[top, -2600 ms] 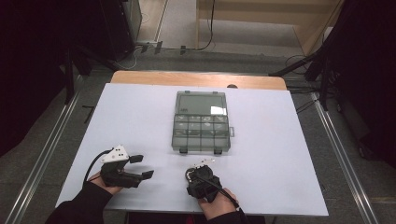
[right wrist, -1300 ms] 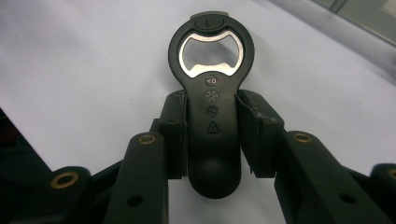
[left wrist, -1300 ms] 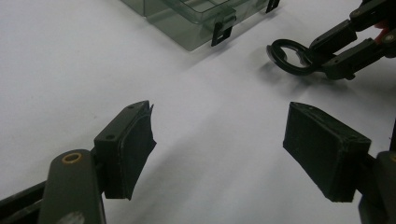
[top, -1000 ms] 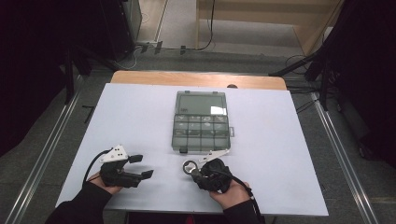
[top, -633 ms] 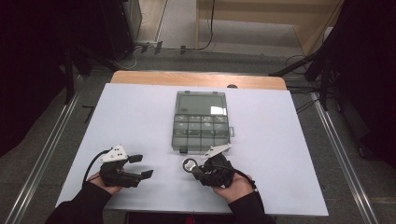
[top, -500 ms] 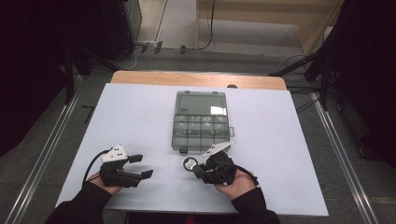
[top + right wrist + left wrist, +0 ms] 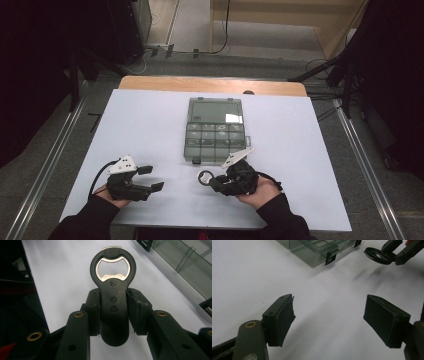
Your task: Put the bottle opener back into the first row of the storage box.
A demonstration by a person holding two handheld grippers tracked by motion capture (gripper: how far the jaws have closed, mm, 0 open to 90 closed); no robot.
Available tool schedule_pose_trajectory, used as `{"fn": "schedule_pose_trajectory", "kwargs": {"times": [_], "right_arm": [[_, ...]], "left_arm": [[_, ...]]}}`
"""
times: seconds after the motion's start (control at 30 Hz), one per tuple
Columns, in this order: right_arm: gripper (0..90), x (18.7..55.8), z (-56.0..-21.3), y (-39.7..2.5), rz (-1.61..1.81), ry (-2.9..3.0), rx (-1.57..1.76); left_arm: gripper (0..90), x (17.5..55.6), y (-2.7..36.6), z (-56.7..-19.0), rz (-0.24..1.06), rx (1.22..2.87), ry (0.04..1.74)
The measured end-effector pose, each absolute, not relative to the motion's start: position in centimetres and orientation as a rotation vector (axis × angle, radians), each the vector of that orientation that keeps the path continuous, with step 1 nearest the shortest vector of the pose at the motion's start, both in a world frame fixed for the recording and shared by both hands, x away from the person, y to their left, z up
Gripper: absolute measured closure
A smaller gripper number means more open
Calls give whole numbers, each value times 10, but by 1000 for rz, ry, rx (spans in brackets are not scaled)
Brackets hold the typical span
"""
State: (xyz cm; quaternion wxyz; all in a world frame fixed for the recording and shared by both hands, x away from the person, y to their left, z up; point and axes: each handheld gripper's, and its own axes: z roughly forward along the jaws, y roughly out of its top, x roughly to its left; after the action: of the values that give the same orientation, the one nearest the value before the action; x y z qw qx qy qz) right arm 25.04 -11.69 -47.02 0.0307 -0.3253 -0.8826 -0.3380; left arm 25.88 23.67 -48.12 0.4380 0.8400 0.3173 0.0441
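Two tongs | right tongs (image 7: 113, 308) clamp bottle opener (image 7: 113, 292) | left tongs (image 7: 337, 322) agape

Closed smoky clear plastic compartment box (image 7: 215, 130) lying mid-way on white-topped bench (image 7: 145, 125); wooden strip (image 7: 210, 84) along far edge; possibly cables (image 7: 320, 65) on grey floor beyond.

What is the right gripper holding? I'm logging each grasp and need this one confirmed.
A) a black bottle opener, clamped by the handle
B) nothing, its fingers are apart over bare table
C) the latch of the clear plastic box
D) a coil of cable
A: in the right gripper view the right gripper has both fingers pressed against the handle of the bottle opener, whose ring end sticks out ahead.
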Motion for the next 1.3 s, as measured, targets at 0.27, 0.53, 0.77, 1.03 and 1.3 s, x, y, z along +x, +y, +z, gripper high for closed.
{"fn": "schedule_pose_trajectory", "kwargs": {"times": [0.27,0.53,0.77,1.03,1.3], "right_arm": [[659,261,-458,-128,-1068,-2714,-913],[659,273,-451,-140,-1058,-2738,-858],[659,283,-441,-146,-1073,-2716,-853],[659,298,-432,-149,-1068,-2713,-874],[659,312,-425,-151,-1058,-2735,-866]], "left_arm": [[239,259,237,-481,104,2089,790],[239,260,237,-482,102,2090,789],[239,260,237,-482,102,2090,790],[239,259,237,-482,104,2090,789],[239,259,236,-482,104,2091,790]]}}
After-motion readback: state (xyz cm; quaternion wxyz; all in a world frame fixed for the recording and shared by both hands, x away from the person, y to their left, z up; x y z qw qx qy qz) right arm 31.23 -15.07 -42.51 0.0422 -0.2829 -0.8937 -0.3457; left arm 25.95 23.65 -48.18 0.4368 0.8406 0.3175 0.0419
